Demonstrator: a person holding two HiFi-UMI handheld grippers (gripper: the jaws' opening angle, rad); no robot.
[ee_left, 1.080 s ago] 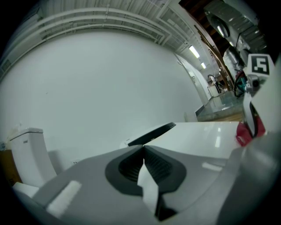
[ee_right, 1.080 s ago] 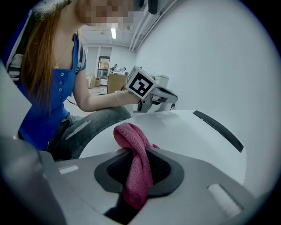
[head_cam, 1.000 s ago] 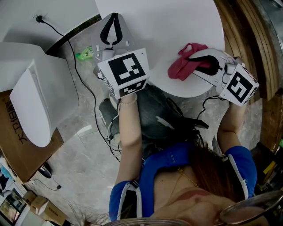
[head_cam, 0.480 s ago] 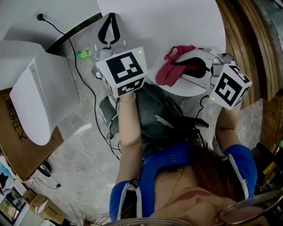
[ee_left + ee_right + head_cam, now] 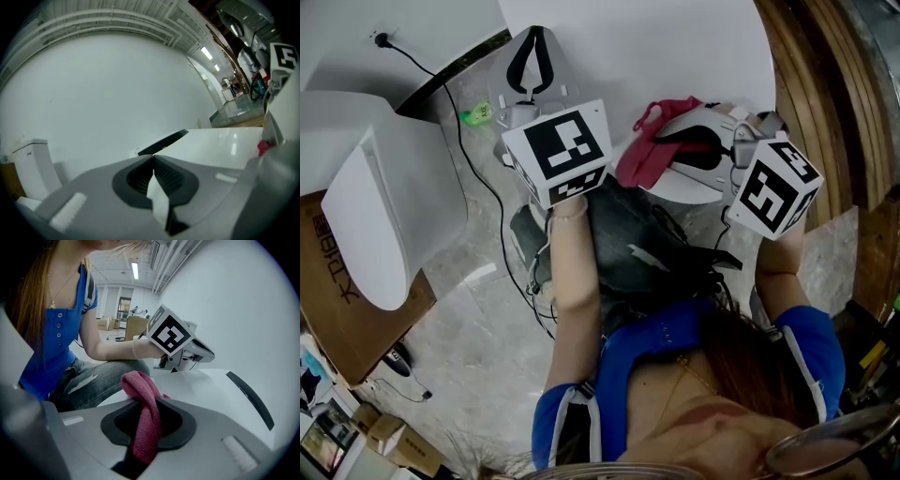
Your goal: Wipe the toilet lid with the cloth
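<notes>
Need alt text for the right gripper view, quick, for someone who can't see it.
The right gripper is shut on a red cloth, which bunches above its jaws at the edge of a white surface. Beyond, the left gripper is held near that surface.

Head view steeply overhead, gripper views low, close, sharing white surface (image 5: 675, 47)

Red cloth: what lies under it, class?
The white rounded surface, near its edge; the right gripper clamps the red cloth in its jaws. The patch directly beneath is covered.
</notes>
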